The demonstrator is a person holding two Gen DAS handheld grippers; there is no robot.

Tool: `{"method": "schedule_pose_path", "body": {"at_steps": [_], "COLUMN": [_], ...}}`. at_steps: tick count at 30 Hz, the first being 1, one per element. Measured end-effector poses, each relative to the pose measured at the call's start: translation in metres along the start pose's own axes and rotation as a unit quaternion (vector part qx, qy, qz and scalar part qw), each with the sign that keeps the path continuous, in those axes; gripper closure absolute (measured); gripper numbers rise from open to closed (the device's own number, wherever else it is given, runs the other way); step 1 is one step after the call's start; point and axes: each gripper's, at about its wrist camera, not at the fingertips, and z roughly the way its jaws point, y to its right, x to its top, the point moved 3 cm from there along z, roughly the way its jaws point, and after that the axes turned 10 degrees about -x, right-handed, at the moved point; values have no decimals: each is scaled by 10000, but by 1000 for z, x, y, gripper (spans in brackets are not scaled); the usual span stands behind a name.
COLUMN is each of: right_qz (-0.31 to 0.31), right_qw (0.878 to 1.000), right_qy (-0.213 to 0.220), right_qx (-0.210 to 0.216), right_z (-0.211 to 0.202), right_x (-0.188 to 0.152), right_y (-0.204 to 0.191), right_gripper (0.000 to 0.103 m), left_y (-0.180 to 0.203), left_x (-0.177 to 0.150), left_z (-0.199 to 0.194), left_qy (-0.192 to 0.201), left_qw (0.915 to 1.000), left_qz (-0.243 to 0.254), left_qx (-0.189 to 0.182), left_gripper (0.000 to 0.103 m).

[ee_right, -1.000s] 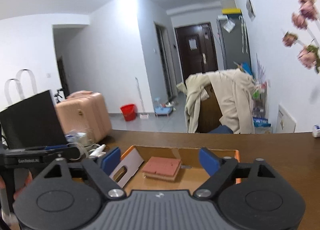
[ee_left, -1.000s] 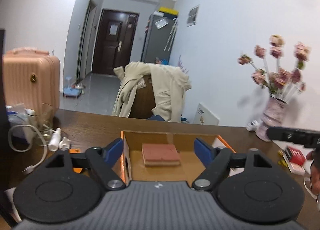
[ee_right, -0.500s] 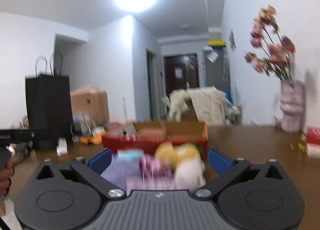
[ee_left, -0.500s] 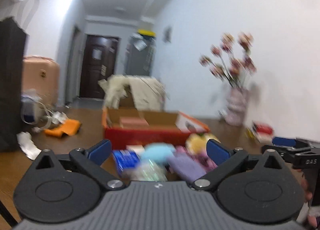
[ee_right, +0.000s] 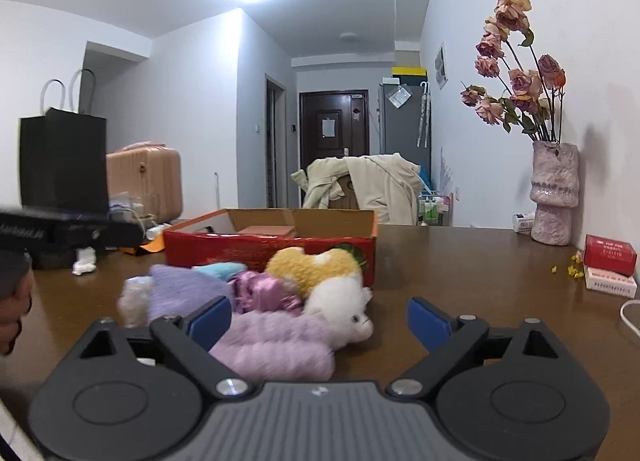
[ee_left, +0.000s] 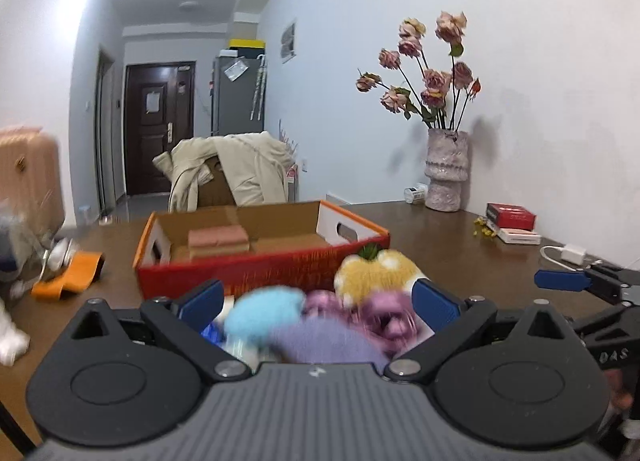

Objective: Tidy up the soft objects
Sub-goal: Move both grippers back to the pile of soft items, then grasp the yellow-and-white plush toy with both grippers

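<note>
A heap of soft things lies on the brown table before a red cardboard box (ee_left: 260, 273): a yellow plush (ee_right: 312, 267), a white plush (ee_right: 340, 301), a shiny pink cloth (ee_right: 262, 293), a purple knit (ee_right: 180, 293), a light blue fluffy piece (ee_left: 264, 315) and a lilac fluffy piece (ee_right: 276, 345). A pinkish block (ee_left: 218, 239) rests inside the box. My left gripper (ee_left: 318, 301) is wide and closing, the heap's left side between its fingers, untouched. My right gripper (ee_right: 320, 319) is also closing, wide, with the lilac piece and white plush between its fingers, unpressed.
A vase of dried roses (ee_right: 554, 197) stands by the right wall, with red packets (ee_right: 608, 255) and a white charger (ee_left: 572, 253) near it. An orange item (ee_left: 76, 271) and a black bag (ee_right: 64, 165) are at the left. A coat-draped chair (ee_left: 232, 173) stands behind the table.
Both grippers have drawn back from over the box and sunk toward the table. The soft heap now sits between their fingers instead of the box. Both jaws stand wider than a second ago.
</note>
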Motion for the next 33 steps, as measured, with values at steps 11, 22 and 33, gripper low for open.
{"method": "schedule_pose_path", "body": {"at_steps": [11, 22, 33], "right_qz": [-49, 368, -29], "right_qw": [9936, 9852, 9952], "right_qy": [-1116, -1608, -961], "right_qx": [133, 459, 178], "right_z": [116, 135, 104], "right_x": [13, 3, 24], "right_y": [4, 7, -6], "right_gripper": [34, 53, 57], "left_y": [-22, -30, -17], "left_x": [9, -6, 26], "left_z": [164, 171, 136], "left_qy": [-1600, -1638, -1139], "left_qw": [9800, 9728, 9823], "left_qz": [-865, -1102, -762], "left_qx": [-808, -1212, -1280], "left_gripper": [41, 52, 53]}}
